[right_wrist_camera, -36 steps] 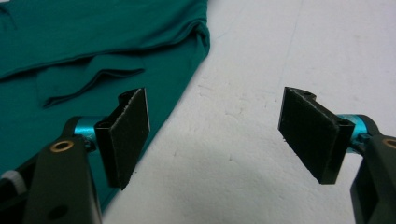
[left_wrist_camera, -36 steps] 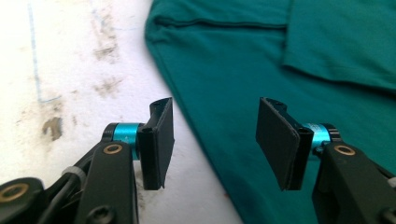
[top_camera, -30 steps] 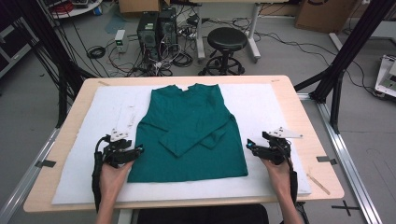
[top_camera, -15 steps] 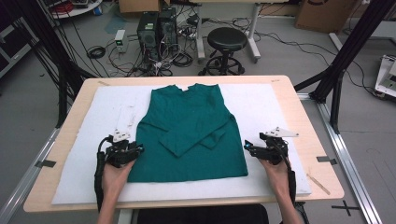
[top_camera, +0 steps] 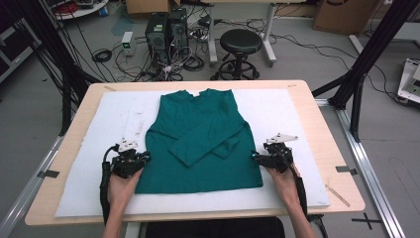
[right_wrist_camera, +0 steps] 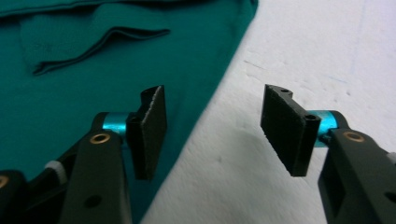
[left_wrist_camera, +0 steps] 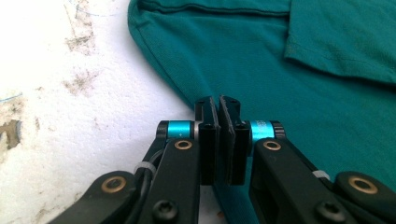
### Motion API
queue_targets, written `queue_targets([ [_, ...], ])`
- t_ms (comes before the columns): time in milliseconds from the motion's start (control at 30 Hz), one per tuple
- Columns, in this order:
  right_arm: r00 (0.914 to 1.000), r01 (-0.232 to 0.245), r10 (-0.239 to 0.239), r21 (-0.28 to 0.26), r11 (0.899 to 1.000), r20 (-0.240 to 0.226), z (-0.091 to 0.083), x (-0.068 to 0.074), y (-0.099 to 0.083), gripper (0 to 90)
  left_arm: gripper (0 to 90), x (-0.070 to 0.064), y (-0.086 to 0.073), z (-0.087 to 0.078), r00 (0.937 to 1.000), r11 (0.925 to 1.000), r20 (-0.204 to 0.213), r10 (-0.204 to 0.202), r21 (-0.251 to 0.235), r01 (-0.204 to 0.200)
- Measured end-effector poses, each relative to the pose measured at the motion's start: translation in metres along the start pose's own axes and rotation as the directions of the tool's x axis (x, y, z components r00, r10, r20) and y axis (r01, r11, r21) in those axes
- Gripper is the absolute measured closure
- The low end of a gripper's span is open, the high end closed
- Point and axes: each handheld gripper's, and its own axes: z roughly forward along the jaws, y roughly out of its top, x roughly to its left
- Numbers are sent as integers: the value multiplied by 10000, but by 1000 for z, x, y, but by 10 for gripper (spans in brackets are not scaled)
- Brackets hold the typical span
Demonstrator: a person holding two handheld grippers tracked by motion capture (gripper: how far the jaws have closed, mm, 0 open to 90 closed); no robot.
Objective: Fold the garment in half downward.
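A dark green long-sleeved shirt (top_camera: 203, 144) lies flat on the white mat (top_camera: 297, 124), both sleeves folded across its front. My left gripper (top_camera: 143, 158) sits at the shirt's left side edge, low down. In the left gripper view its jaws (left_wrist_camera: 218, 105) are pressed together right on that edge of the shirt (left_wrist_camera: 303, 93), with fabric running beneath them. My right gripper (top_camera: 255, 157) is at the shirt's right side edge. In the right gripper view it (right_wrist_camera: 212, 121) stands open, one jaw over the shirt (right_wrist_camera: 70, 93) and the other over the mat.
The mat covers most of a wooden table (top_camera: 322, 114). Beyond the far edge are a black stool (top_camera: 240, 42), computer towers (top_camera: 166, 25) and floor cables. Black frame legs stand at both sides. Bare mat lies left and right of the shirt.
Both grippers have crept inward to the shirt's side edges, the left one rightward and the right one leftward. The shirt has not shifted.
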Motion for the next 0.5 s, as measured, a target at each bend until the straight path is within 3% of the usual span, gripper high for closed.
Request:
queue_targets([
  [133,9993,377,-379,242,9990,65,5,7,3,473,860,0,0,0,10000,10000,3,16,11,-16],
  [233,9996,283,-283,243,9993,-11,5,8,3,516,861,-1,0,0,10000,10000,-53,32,-32,-32],
  [500,9977,67,-54,192,9998,-677,6,3,3,807,867,-2,0,0,9998,9999,-58,164,10,-164],
])
